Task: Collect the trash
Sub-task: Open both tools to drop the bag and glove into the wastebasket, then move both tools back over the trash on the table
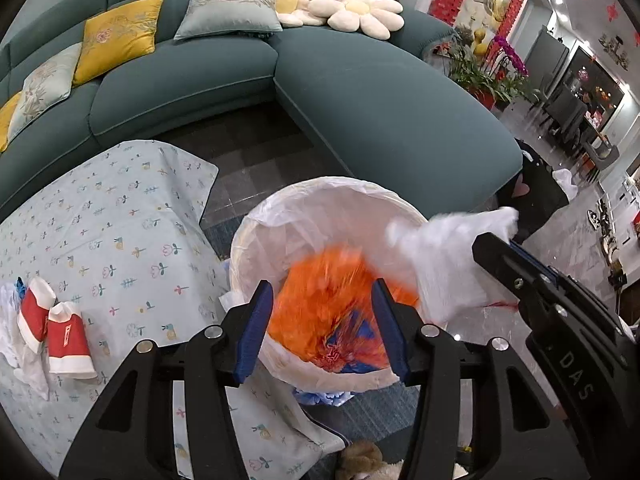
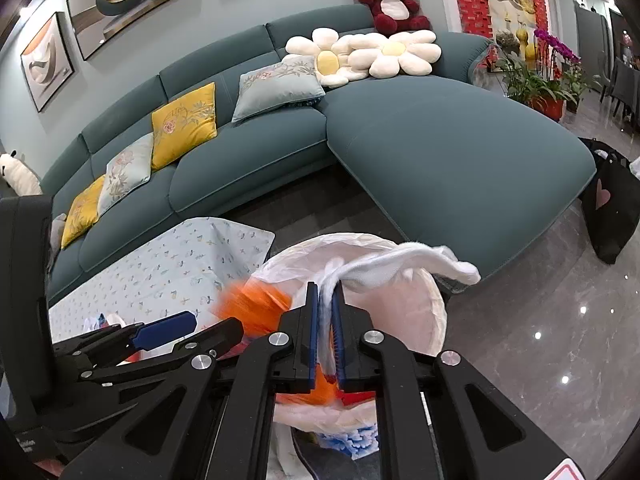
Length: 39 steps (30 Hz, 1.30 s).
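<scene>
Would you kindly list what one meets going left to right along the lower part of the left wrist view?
Red-and-white paper cups → flowered cloth → orange wrapper in the lined bin → white tissue.

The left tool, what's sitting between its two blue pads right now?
Blurred orange trash shows in the gap of the left tool, over the lined bin; the pads stand clear of it. That shows in the left wrist view.

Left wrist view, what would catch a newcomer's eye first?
A blurred bright orange plastic wrapper sits between the open left gripper, above the white-lined round trash bin. Beside it, the right gripper pinches a white crumpled cloth over the bin's rim. Behind, white daisy-shaped cushions brighten the teal sofa.
</scene>
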{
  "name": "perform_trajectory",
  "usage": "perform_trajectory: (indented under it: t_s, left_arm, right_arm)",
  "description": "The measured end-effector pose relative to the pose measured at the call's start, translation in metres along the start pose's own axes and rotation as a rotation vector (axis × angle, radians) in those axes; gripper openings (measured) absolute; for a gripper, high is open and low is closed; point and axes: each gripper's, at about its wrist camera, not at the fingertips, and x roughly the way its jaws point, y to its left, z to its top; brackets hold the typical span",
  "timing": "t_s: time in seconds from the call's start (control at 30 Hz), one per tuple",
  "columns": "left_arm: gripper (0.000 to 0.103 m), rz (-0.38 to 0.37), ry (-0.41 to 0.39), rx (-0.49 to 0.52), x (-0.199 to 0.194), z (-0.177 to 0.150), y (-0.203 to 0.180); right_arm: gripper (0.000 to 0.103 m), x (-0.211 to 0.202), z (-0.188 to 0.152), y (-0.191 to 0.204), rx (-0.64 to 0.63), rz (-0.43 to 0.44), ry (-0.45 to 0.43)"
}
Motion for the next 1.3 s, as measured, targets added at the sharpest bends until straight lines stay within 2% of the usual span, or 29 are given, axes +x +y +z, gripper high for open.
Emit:
perform_trajectory:
  t_s: [0.1,0.23,0.37,0.5,0.7,0.83,1.07,1.3]
  left_arm:
    - [0.052,0.011,0.002,-0.008,0.000,0.000,0.007]
    - [0.054,0.027,-0.002,-0.029,-0.004,-0.002,0.019]
    - [0.055,0.042,-0.010,-0.056,-0.011,-0.006,0.034]
    - [0.065,0.066,-0.027,-0.086,-0.023,-0.012,0.050]
    - [0.065,0.096,-0.051,-0.136,-0.045,-0.022,0.078]
    - [0.066,0.121,-0.072,-0.176,-0.063,-0.029,0.101]
    - [0.073,0.187,-0.100,-0.253,-0.091,-0.052,0.149]
    - [0.078,0.250,-0.107,-0.361,-0.114,-0.079,0.213]
  right_arm:
    - [0.012,0.004,0.002,0.005,-0.008,0.003,0.002]
    - [0.029,0.003,0.003,0.013,-0.027,-0.007,-0.016]
    - [0.030,0.001,0.002,0.021,-0.031,-0.005,-0.014]
    - [0.035,-0.004,-0.001,0.034,-0.045,-0.002,-0.018]
    - [0.039,-0.012,-0.003,0.062,-0.076,0.015,-0.024]
    - [0.046,-0.019,-0.007,0.086,-0.108,0.035,-0.034]
    - [0.047,-0.025,-0.023,0.137,-0.163,0.097,-0.012]
    - [0.047,-0.022,-0.047,0.190,-0.228,0.156,0.035]
